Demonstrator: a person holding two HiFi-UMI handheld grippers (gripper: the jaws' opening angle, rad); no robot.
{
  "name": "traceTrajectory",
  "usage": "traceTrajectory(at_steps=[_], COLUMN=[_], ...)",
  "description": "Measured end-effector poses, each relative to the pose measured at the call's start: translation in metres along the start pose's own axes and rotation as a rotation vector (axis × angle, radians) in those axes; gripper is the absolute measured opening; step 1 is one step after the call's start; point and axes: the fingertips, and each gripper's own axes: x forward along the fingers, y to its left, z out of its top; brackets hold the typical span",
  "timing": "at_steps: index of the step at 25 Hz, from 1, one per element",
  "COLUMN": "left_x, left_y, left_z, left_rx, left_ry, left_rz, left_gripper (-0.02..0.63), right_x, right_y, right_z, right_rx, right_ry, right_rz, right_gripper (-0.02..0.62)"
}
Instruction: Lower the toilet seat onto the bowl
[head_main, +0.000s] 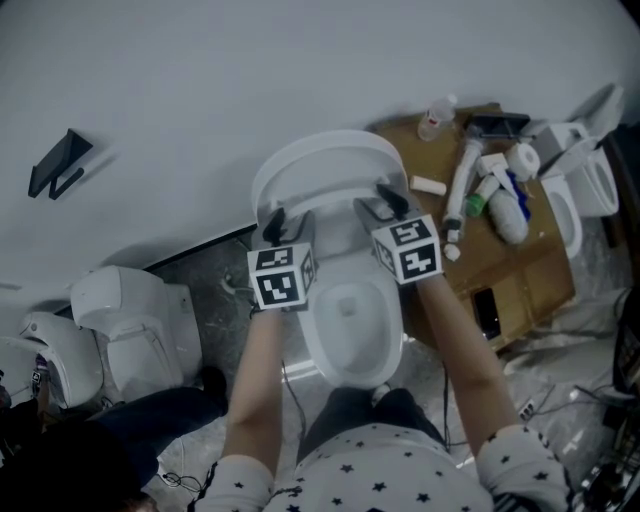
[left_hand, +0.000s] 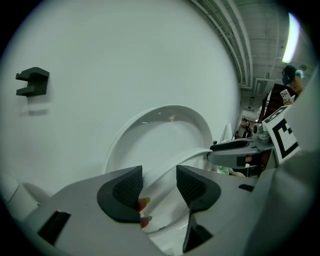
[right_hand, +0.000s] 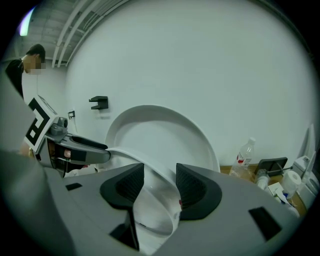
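Over the back of the toilet bowl (head_main: 316, 345) the toilet seat (right_hand: 131, 153) stood tilted, just in front of the upright lid (head_main: 320, 155). The left gripper (left_hand: 159, 187) and the right gripper (right_hand: 159, 186) were both wide open, each with the seat's rim between its pads, not squeezing it

Left claw (left_hand: 159, 183), jaws apart, toilet seat (left_hand: 182, 158) between, lid (left_hand: 160, 130) upright

No print is legible; the label on the bottle (right_hand: 243, 160) is too small to read.
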Motion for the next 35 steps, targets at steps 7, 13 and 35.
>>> traceTrajectory(at_steps=[7, 13, 35], left_x=[-0.002, -0.007, -0.059], left_y=[-0.001, -0.005, -0.033], left_z=[-0.001, -0.005, -0.037], left_rx=[-0.01, -0.015, 0.004], left_ry=[0.007, 0.004, 0.015], left_rz=[-0.005, -0.002, 0.015], left_gripper=[0.21, 0.21, 0.21], right_x=[-0.002, -0.009, -0.065], right_y=[0.001, 0.003, 0.03], right_z=[0.0, -0.004, -0.031], right_rx=[0.004, 0.003, -0.016], right_ry=[0.004, 0.012, 0.03], right_rz=[0.01, 0.016, 0.058], right_gripper=[0.204, 0.204, 0.204])
